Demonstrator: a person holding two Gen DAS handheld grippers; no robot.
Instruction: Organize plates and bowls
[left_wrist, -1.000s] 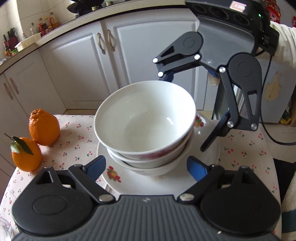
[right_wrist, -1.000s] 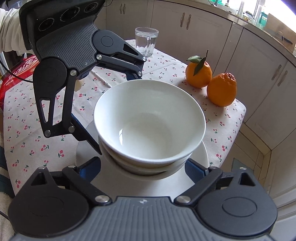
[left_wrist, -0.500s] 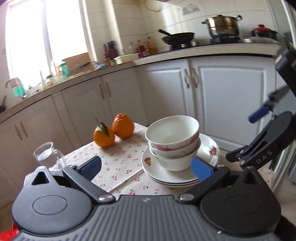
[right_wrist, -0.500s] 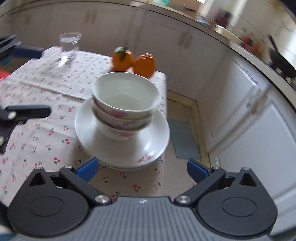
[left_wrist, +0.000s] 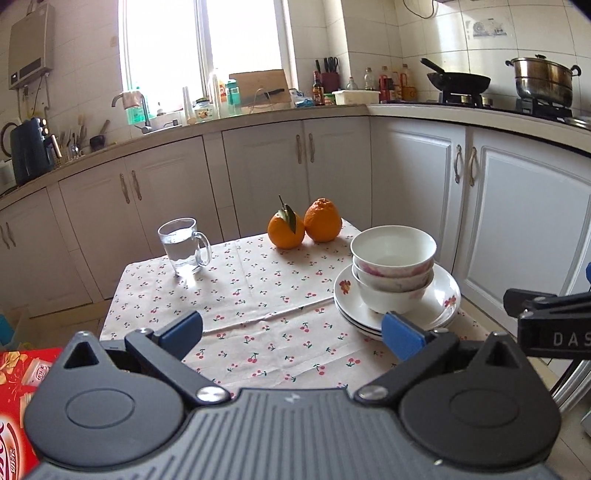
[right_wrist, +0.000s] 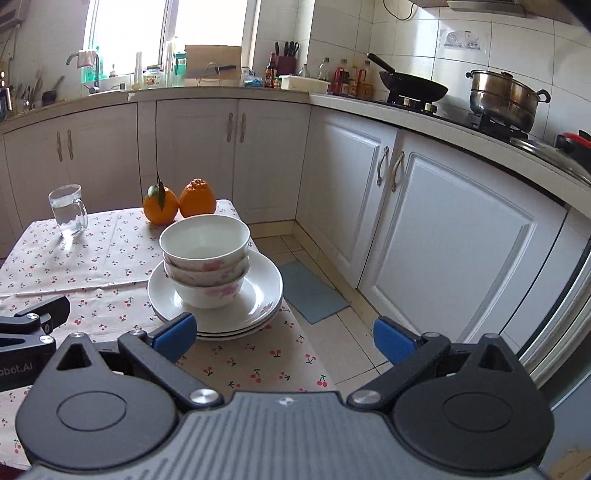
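1. Spreading across both views, the counter (left_wrist: 258, 295) wears a cherry-print cloth (right_wrist: 92, 258) and carries everything below.
2. Standing near the counter's right edge, the stack of plates (left_wrist: 443, 295) is white with red flowers on the rims; in the right wrist view the stack (right_wrist: 258, 291) sits close to the corner above the tiled floor (right_wrist: 314, 295).
3. Nested on the plates, three bowls (left_wrist: 393, 266) sit upright, one inside the next; pink flowers mark their outer walls (right_wrist: 210, 266).
4. Hovering short of the stack, the left gripper (left_wrist: 291, 328) has its blue-padded fingers (left_wrist: 400, 334) spread wide, with nothing between them.
5. Held just as wide, the right gripper (right_wrist: 284, 332) is also empty; its left pad (right_wrist: 173, 330) overlaps the plates' near rim in the picture, though I cannot tell whether it touches.
6. Resting at the far side, two oranges (left_wrist: 304, 225) touch each other, one with a leaf.
7. Standing well apart from the stack, a glass mug (left_wrist: 183, 245) holds water.
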